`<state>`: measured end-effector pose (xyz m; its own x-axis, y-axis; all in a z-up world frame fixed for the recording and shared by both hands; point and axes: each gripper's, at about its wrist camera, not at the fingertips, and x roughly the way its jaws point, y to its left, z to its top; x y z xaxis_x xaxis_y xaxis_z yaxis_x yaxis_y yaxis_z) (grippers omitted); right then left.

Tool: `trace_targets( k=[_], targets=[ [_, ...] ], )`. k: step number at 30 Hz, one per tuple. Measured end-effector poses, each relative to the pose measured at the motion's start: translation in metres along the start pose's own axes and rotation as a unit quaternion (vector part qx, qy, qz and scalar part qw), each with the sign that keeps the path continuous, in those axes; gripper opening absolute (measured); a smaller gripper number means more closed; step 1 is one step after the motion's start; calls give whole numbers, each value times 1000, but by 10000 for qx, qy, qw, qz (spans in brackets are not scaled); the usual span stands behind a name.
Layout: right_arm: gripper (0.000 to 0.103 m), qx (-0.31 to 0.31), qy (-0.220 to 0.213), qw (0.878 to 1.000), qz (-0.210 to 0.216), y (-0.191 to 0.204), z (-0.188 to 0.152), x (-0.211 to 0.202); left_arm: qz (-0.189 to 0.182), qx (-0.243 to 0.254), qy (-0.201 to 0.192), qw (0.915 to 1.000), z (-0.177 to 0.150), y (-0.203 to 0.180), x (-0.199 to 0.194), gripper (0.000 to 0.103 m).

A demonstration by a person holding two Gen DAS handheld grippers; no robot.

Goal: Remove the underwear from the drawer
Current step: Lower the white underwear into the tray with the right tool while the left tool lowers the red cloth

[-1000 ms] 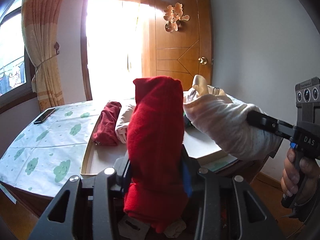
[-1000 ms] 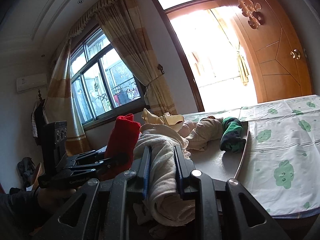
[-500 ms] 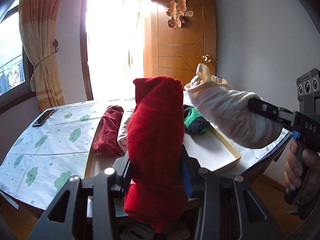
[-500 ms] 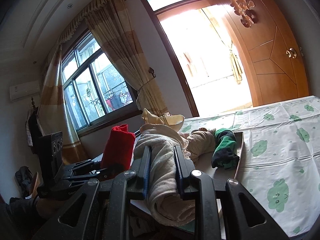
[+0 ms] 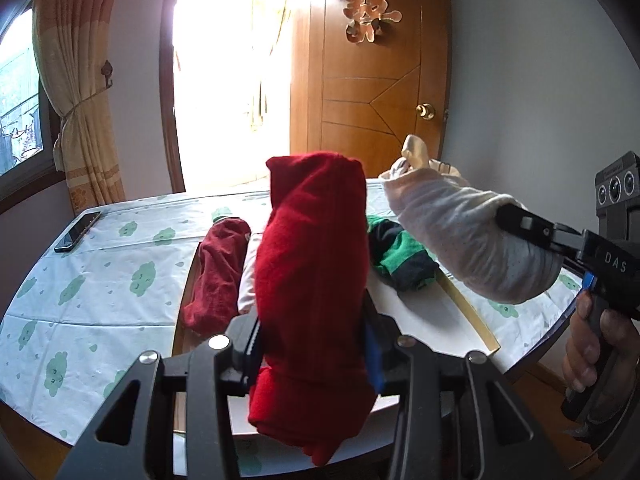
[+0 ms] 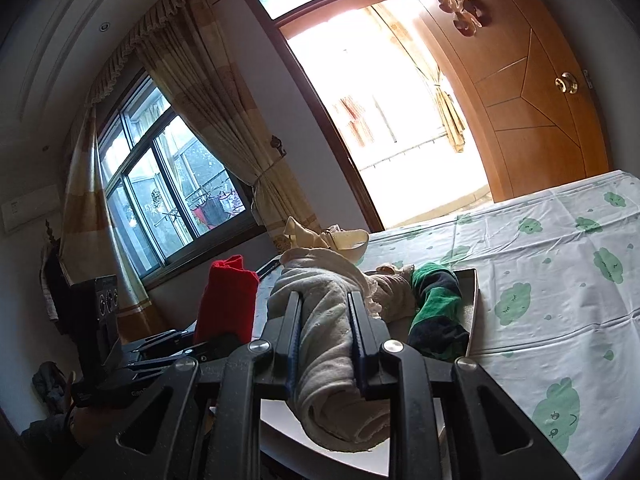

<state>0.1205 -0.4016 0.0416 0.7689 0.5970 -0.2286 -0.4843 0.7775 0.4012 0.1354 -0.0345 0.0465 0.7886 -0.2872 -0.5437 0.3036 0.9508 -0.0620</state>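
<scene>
My left gripper point(image 5: 312, 344) is shut on a rolled bright red underwear point(image 5: 316, 264), held upright above the near end of the drawer point(image 5: 468, 312). My right gripper point(image 6: 325, 320) is shut on a rolled cream-white underwear point(image 6: 326, 344), also seen at the right of the left wrist view point(image 5: 460, 236). In the shallow white drawer, which lies on the table, remain a dark red roll point(image 5: 216, 272), a green and dark striped roll point(image 5: 400, 260) and a pale beige roll point(image 6: 394, 292).
The table carries a white cloth with green cloud prints point(image 5: 100, 280). A black phone point(image 5: 78, 231) lies at its far left corner. A wooden door point(image 5: 376, 92) and a bright doorway stand behind. A curtained window point(image 6: 176, 200) is at the left.
Both grippers have risen and drawn back with their rolls, so more of the drawer and table shows below. The rolls in the drawer have not moved.
</scene>
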Motion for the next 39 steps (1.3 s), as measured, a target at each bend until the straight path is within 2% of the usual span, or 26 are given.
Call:
trace_targets(
  k=[15, 21, 30, 39],
  targets=[
    [23, 265, 208, 9981, -511, -18, 28, 50, -16, -189, 265, 9995, 47, 20, 54, 40],
    [23, 404, 359, 9955, -785, -25, 37, 78, -114, -469, 387, 9981, 65, 29, 77, 40],
    [24, 416, 510, 9916, -1113, -34, 44, 103, -256, -665, 742, 9947, 73, 28, 119, 40],
    [24, 484, 745, 9884, -1229, -48, 35, 122, -282, -760, 1011, 9916, 72, 30, 155, 40]
  ],
)
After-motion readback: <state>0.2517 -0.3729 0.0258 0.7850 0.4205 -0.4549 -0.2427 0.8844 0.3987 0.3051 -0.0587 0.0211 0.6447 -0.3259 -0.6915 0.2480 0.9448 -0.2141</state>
